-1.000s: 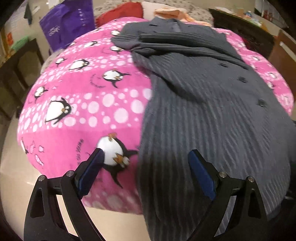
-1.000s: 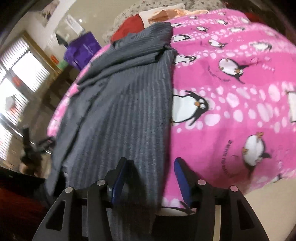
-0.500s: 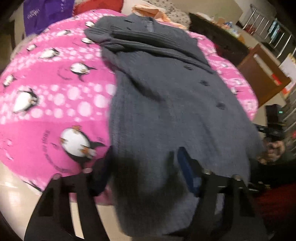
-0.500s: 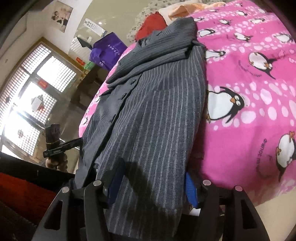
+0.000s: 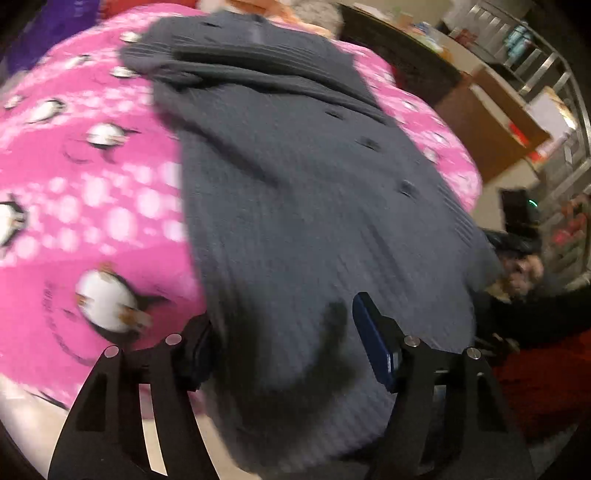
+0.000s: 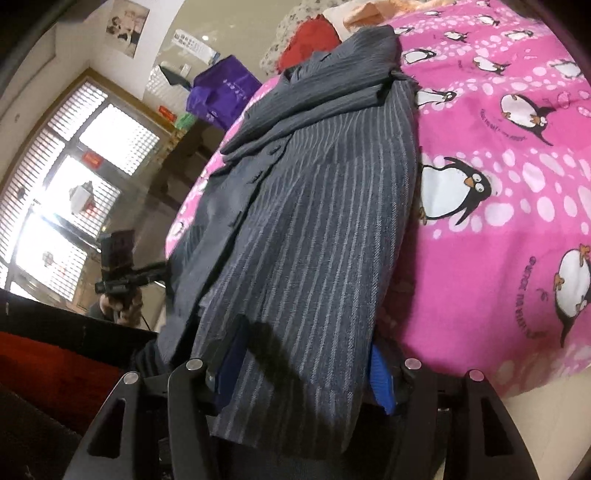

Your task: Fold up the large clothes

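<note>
A long grey pinstriped buttoned coat [image 5: 295,192] lies lengthwise on a pink penguin-print blanket [image 5: 81,177], its hem hanging over the near edge. My left gripper [image 5: 284,343] is open, its jaws straddling the hem at the coat's left part. In the right wrist view the coat [image 6: 306,221] lies on the blanket [image 6: 517,206]. My right gripper [image 6: 303,373] is open, its blue pads either side of the hem's right part, cloth between them.
A purple bag [image 6: 221,92], a red cushion [image 6: 310,37] and peach cloth [image 6: 373,14] sit beyond the collar. A wooden cabinet [image 5: 498,122] stands at right. A bright window [image 6: 62,192] and my other gripper [image 6: 118,273] show at left.
Both grippers have moved in over the coat's hem, so cloth now lies between each pair of jaws. The left gripper shifted right along the hem.
</note>
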{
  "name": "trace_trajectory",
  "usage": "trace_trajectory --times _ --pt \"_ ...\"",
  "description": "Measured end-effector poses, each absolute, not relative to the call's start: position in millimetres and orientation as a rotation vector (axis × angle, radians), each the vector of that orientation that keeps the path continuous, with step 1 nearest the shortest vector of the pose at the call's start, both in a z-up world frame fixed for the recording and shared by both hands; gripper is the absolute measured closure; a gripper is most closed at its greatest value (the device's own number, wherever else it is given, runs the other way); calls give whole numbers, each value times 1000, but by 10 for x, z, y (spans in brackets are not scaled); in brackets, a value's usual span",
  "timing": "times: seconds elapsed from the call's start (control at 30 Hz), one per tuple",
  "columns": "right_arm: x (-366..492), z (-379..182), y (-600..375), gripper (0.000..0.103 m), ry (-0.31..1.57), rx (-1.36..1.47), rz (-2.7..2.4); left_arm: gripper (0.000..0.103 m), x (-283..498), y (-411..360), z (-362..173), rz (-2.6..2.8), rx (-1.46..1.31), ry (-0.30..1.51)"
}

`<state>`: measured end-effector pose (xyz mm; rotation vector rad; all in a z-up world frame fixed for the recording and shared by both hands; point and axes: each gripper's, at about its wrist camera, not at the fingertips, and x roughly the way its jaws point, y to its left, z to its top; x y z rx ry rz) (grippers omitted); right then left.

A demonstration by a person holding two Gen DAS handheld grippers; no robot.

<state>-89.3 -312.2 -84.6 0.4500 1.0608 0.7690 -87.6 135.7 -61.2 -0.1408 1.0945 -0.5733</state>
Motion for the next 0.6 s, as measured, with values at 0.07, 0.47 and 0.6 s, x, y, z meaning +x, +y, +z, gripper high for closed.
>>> trace_trajectory --times 0.07,0.47,0.6 --pt "-833 -847 -3098 46 1049 441 744 37 -801 1447 -649 -518 -191 1094" --pt "-784 -682 -3065 72 886 382 740 58 -1079 1368 -603 -552 -119 1030" --pt "-698 -825 -2886 72 958 293 676 52 -1143 1226 -672 -508 -16 1011"
